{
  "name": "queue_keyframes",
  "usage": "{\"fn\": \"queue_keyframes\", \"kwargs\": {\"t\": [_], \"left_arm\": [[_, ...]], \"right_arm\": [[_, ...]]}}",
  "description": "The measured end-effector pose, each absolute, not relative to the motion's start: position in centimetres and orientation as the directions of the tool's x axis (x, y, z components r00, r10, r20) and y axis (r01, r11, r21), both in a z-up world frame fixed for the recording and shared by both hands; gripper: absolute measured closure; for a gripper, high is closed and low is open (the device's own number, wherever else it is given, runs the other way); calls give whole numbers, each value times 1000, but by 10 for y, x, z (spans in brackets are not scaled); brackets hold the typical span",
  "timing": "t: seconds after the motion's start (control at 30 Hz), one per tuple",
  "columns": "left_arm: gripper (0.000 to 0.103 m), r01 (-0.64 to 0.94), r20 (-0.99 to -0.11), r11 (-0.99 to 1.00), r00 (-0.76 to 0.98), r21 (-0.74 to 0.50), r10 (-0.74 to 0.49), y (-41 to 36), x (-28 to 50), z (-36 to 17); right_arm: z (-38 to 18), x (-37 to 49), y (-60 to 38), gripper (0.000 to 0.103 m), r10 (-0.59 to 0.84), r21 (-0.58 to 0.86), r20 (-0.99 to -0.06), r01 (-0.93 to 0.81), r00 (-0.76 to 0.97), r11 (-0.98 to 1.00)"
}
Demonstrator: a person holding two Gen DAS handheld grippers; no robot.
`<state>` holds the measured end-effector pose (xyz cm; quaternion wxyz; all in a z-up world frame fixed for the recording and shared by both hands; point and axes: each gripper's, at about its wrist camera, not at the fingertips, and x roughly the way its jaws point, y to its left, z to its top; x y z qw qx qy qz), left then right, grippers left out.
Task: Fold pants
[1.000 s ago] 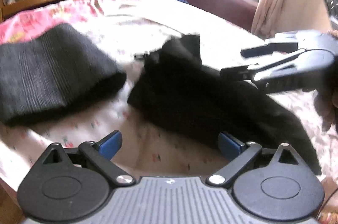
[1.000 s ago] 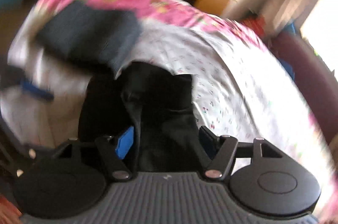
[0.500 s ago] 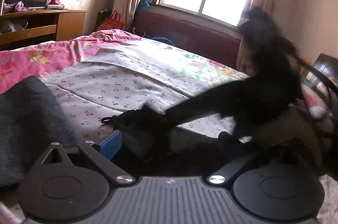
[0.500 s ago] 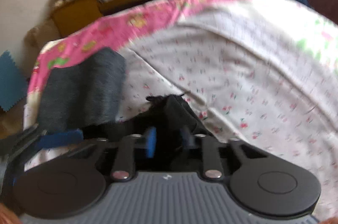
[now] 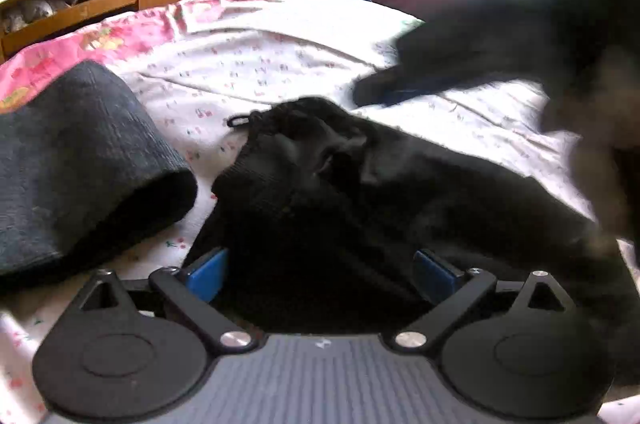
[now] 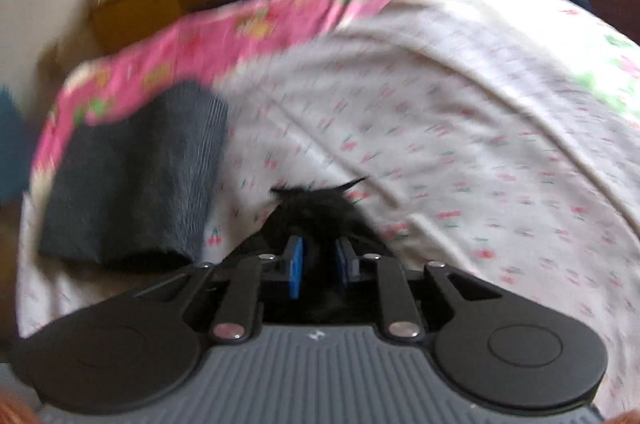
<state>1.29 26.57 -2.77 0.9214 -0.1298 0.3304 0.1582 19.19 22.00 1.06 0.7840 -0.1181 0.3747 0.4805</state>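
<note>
Jaws of the left gripper (image 5: pixel 320 270) stand wide apart over the black pants (image 5: pixel 360 200) on the bed (image 5: pixel 280 56); the right gripper (image 6: pixel 318 266) is clamped on their fabric, right of a folded gray garment (image 6: pixel 132 176).

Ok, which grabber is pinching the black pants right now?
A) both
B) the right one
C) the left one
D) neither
B: in the right wrist view the right gripper has its blue pads close together with the black pants bunched between them, while the left gripper has its pads wide apart over the cloth.
</note>
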Motion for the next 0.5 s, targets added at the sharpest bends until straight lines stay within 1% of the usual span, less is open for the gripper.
{"fn": "queue_keyframes", "kwargs": {"t": [0.07,0.13,0.2,0.23,0.27,0.3,0.37,0.43,0.5], "left_arm": [[0,-372,-629,919,747,-128,214,260,5,-18],[0,-364,-612,924,759,-117,222,253,0,-9],[0,-350,-597,930,772,-109,220,244,0,-2],[0,-336,-588,935,781,-111,210,240,2,1],[0,-315,-581,942,791,-116,193,236,8,3],[0,-290,-577,949,799,-121,170,228,12,4],[0,-235,-603,965,789,-115,120,210,29,3],[0,-182,-636,977,769,-111,71,194,47,-3],[0,-126,-672,988,740,-93,31,171,58,-8]], "right_arm": [[25,190,170,63,677,199,-673,-810,296,552],[34,189,106,57,654,206,-666,-755,359,623],[34,187,41,56,585,199,-682,-657,439,727],[30,185,4,53,545,209,-696,-593,468,777],[25,182,-26,50,520,236,-708,-535,477,811],[15,179,-60,49,503,288,-725,-456,470,842],[-5,174,-104,49,510,385,-740,-344,439,856],[-28,165,-136,49,559,501,-720,-250,410,828],[-48,156,-150,49,612,582,-694,-205,379,787]]}}
